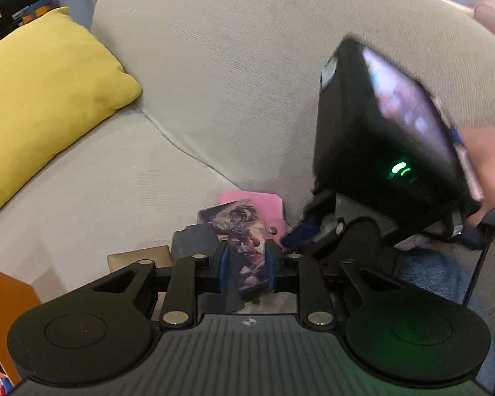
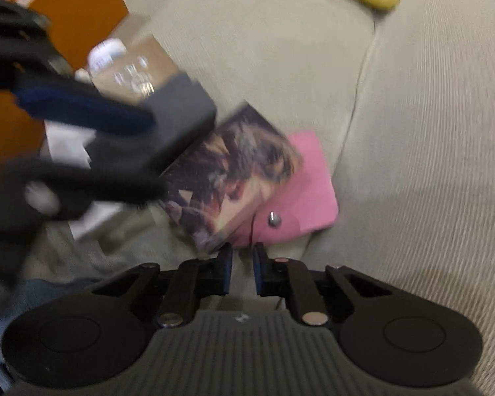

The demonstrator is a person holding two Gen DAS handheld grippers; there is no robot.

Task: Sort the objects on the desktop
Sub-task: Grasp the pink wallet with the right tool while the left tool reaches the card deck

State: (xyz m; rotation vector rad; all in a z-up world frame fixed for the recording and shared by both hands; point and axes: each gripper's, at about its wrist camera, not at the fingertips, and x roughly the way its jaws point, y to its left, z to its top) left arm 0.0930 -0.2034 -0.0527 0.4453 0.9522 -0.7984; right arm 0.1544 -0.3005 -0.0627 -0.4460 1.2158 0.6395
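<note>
My left gripper (image 1: 246, 264) is shut on a long box printed with a dark fantasy figure (image 1: 244, 241), just above the beige sofa seat. The box also shows in the right wrist view (image 2: 227, 178), where the left gripper (image 2: 122, 138) reaches in from the left, blurred. A pink pouch with a metal snap (image 1: 264, 204) lies under the box against the sofa back; it shows in the right wrist view too (image 2: 307, 191). My right gripper (image 2: 242, 270) is empty, its jaws a narrow gap apart, just in front of the pouch. It appears in the left wrist view (image 1: 290, 237) at the right.
A grey box (image 1: 194, 241) and a tan cardboard box (image 1: 138, 257) lie left of the printed box. An orange box (image 2: 79, 6) stands at the far left. A yellow cushion (image 1: 43, 92) leans on the sofa back (image 1: 247, 66). White papers (image 2: 69, 145) lie on the seat.
</note>
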